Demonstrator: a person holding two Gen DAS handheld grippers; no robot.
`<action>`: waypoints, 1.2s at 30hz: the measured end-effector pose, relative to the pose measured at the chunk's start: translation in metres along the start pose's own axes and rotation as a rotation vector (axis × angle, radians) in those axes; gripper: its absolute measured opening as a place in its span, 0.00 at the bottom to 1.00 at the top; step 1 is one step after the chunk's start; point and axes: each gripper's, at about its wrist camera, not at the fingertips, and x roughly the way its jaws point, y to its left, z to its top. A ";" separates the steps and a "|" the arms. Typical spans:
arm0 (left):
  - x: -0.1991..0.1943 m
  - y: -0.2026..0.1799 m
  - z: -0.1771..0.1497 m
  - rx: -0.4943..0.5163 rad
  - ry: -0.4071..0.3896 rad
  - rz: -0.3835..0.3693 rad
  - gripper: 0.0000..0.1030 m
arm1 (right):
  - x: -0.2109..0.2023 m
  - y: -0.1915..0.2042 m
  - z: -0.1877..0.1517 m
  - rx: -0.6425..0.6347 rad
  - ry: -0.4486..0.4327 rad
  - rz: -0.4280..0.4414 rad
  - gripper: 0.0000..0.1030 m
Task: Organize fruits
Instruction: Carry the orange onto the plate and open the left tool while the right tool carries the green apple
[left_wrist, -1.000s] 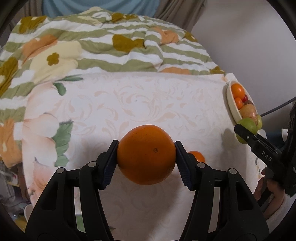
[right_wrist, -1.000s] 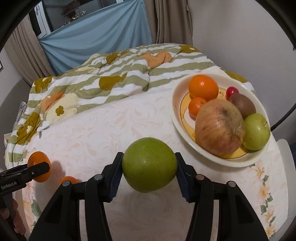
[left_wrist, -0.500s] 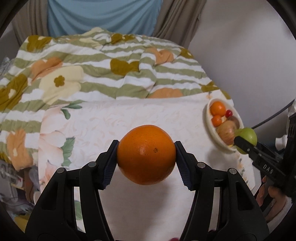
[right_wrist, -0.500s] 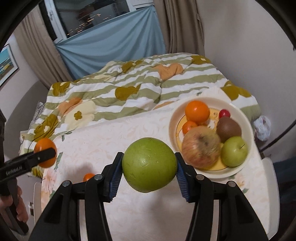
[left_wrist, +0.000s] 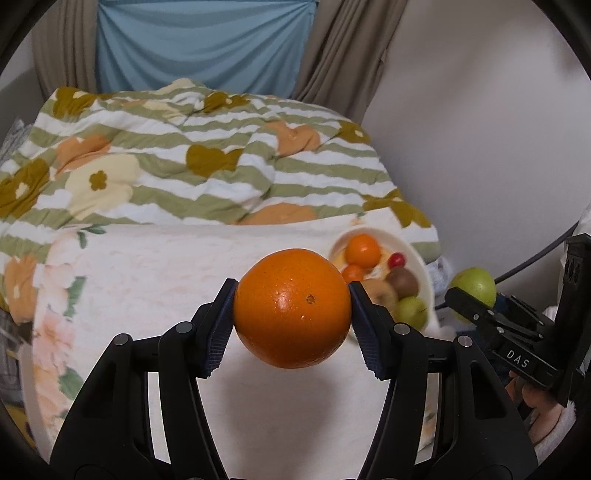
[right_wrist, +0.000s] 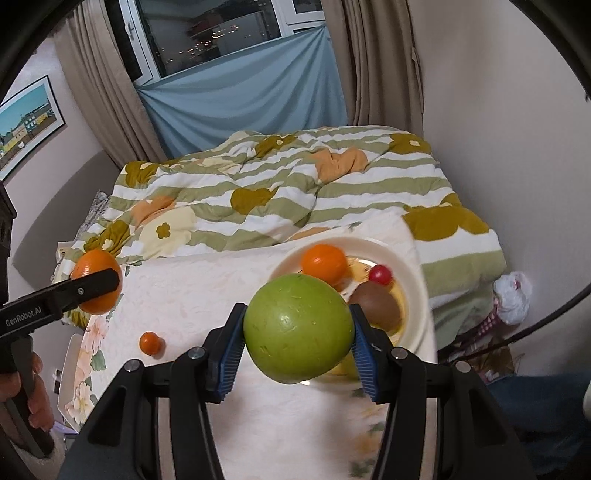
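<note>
At the right of the right wrist view, the bowl sits just behind your right gripper (it squeezes a green apple); your left gripper squeezes an orange, farther off.

A large orange and green apple were held aloft; a small tangerine lay on the table.

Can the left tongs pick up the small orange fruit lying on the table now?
Probably not yet. The left tongs are shut on a big orange, so they have no free grip. The small orange fruit lies uncovered on the table.
</note>
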 end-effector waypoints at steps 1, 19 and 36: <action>0.003 -0.009 0.001 -0.003 -0.004 -0.001 0.64 | -0.002 -0.004 0.002 -0.005 -0.002 0.005 0.48; 0.111 -0.062 0.033 0.059 0.106 -0.033 0.64 | 0.028 -0.070 0.019 0.029 0.037 -0.019 0.48; 0.194 -0.063 0.033 0.108 0.248 -0.044 0.64 | 0.063 -0.082 0.022 0.089 0.067 -0.061 0.48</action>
